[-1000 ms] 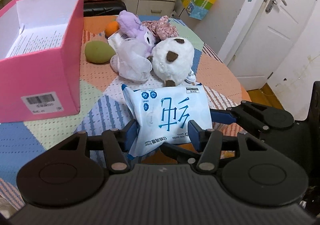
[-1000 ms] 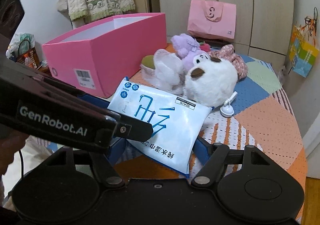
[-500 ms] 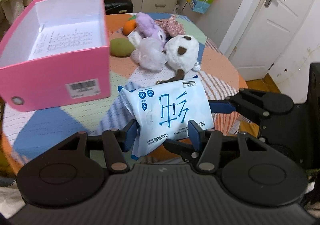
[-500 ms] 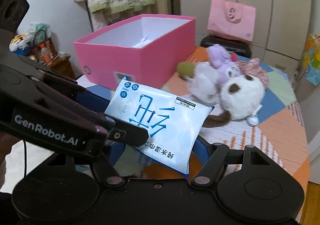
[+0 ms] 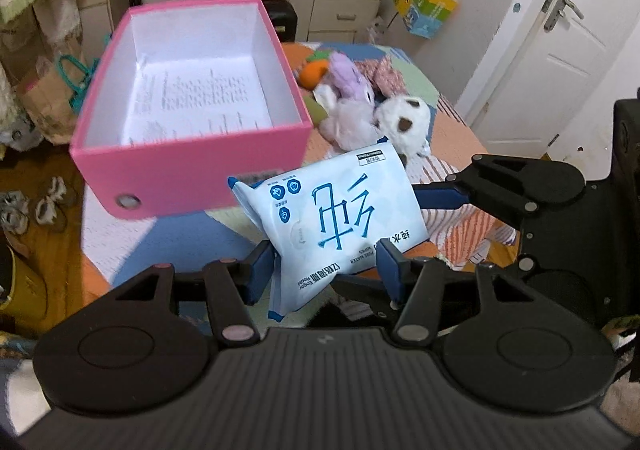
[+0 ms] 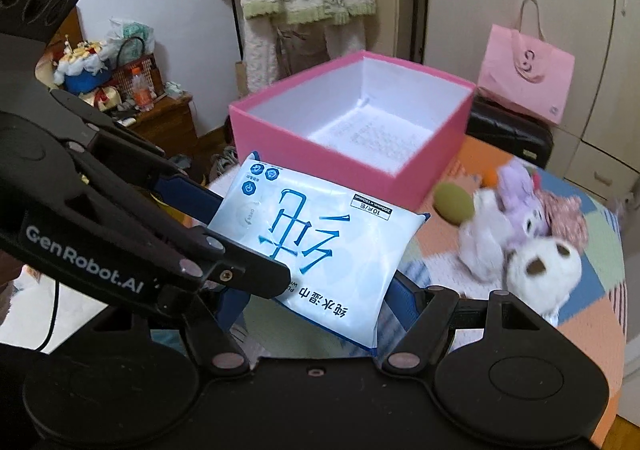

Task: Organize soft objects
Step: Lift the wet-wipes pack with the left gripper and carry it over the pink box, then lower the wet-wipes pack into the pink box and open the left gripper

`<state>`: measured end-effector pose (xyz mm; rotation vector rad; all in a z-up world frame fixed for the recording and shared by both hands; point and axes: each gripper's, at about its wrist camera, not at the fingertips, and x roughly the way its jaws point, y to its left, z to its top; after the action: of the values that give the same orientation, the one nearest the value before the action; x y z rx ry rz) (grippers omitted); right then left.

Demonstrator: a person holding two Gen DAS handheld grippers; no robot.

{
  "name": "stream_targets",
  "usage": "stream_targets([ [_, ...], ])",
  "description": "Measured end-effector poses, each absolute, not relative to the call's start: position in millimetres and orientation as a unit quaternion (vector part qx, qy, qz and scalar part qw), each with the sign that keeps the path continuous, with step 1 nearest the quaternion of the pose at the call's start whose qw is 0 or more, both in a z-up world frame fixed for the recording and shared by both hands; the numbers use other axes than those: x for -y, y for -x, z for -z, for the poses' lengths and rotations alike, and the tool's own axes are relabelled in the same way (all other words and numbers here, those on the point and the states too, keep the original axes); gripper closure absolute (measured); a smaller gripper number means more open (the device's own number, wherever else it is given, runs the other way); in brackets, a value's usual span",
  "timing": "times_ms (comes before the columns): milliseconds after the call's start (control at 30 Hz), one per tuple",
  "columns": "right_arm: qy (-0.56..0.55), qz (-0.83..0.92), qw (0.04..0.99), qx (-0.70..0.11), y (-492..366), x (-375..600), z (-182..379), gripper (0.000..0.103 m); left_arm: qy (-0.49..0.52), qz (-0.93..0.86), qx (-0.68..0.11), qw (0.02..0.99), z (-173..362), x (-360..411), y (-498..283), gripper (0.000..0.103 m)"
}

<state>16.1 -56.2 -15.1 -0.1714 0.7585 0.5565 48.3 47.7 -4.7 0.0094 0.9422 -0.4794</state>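
The left gripper pinches the near end of a light blue wet-wipe pack between its blue pads, one on each side. The right gripper clamps the same pack from the other side, its blue pads pressed to the pack's two edges; its far finger shows at three o'clock of the pack in the left wrist view. The pack hangs clear above the worktop, which wears a patchwork cover.

At eleven o'clock of the pack in the left wrist view stands an open pink box, white inside, with a printed sheet on its floor. At one o'clock lies a heap of soft toys: a white plush with a brown patch, a purple plush, an orange piece and a flowered cloth piece. A green oval cushion lies beside the box. A pink bag stands farther back.
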Motion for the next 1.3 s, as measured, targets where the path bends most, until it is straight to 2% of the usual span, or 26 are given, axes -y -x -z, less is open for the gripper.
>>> stream_targets([
  [300,0.084,-0.265,0.901,-0.333,-46.9,39.8,-9.0,0.020,-0.012,0.235,-0.417,0.878,-22.2,-66.8,-77.9,0.048],
  [667,0.084,-0.254,0.913,-0.309,-104.7,18.7,-18.9,0.019,0.005,0.236,-0.383,0.893,-31.7,-93.0,-136.3,0.046],
  [1100,0.090,-0.232,0.912,-0.327,-191.5,3.4,7.7,0.019,0.036,0.211,-0.391,0.895,-1.2,-102.9,-226.9,0.045],
  [1300,0.118,-0.229,0.896,-0.363,-235.3,-6.9,24.8,0.019,0.039,0.188,-0.398,0.897,17.7,-103.3,-263.2,0.045],
])
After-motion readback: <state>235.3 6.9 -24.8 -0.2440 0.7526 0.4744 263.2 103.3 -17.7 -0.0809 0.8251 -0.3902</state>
